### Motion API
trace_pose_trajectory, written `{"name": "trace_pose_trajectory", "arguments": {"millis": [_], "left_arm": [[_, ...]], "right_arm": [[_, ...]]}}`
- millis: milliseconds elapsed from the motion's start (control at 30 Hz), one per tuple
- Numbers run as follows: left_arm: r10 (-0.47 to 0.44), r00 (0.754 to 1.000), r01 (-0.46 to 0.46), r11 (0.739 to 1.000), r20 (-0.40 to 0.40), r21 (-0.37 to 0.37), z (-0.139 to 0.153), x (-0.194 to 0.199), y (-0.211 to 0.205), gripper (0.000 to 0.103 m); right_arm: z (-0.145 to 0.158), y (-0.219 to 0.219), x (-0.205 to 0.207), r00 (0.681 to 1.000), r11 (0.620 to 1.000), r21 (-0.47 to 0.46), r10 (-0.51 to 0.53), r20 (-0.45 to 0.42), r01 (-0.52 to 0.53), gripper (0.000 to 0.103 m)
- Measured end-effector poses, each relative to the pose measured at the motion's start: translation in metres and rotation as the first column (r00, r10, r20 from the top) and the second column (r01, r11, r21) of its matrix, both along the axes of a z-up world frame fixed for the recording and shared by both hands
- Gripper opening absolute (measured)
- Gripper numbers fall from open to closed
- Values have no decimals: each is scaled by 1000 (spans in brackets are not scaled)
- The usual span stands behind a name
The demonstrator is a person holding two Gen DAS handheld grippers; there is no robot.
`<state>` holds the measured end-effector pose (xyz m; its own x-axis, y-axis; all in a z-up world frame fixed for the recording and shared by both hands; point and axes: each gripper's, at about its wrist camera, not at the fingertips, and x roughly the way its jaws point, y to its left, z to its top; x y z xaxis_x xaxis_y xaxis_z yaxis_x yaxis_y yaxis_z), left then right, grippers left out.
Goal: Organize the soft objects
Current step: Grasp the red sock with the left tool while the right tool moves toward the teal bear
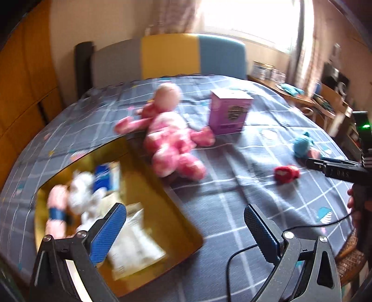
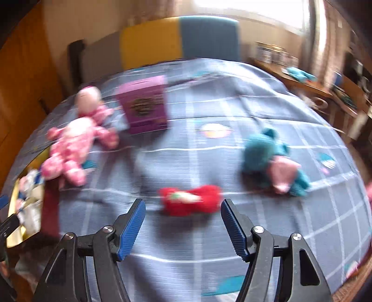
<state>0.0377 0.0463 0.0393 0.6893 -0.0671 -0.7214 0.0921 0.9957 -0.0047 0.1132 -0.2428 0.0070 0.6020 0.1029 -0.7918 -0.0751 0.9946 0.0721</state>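
From the left wrist, the left gripper (image 1: pixel 184 226) hung with jaws released above the yellow open box (image 1: pixel 186 234) on the checked blue bedcover (image 1: pixel 232 197). From the right wrist, the right gripper (image 2: pixel 183 224), jaws released, faced the small red plush toy (image 2: pixel 190 202); closing too early could push the toy away.

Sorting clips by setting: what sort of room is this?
Likely a home bedroom: a bed under a checked bedspread with a padded headboard, a curtained window, and plush toys like the pink doll.
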Motion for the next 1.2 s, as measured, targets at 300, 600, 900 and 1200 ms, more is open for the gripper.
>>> {"name": "trace_pose_trajectory", "arguments": {"millis": [300,600,900,1200], "left_arm": [[-261,965,262,965,-41,23,-12,48,-99,87],[-463,877,473,879,-126,58,-50,98,-196,83],[-513,824,532,847,-242,15,-93,133,-238,44],[-474,859,448,879,-192,-166,-69,126,-187,25]], "right_arm": [[-7,-110,9,946,942,84,-324,-16,324,68],[-13,-132,6,930,900,236,-362,-62,366,68],[-17,-136,10,930,888,278,-356,-87,366,69],[-13,-116,52,987,989,-25,-144,-75,143,68]]}}
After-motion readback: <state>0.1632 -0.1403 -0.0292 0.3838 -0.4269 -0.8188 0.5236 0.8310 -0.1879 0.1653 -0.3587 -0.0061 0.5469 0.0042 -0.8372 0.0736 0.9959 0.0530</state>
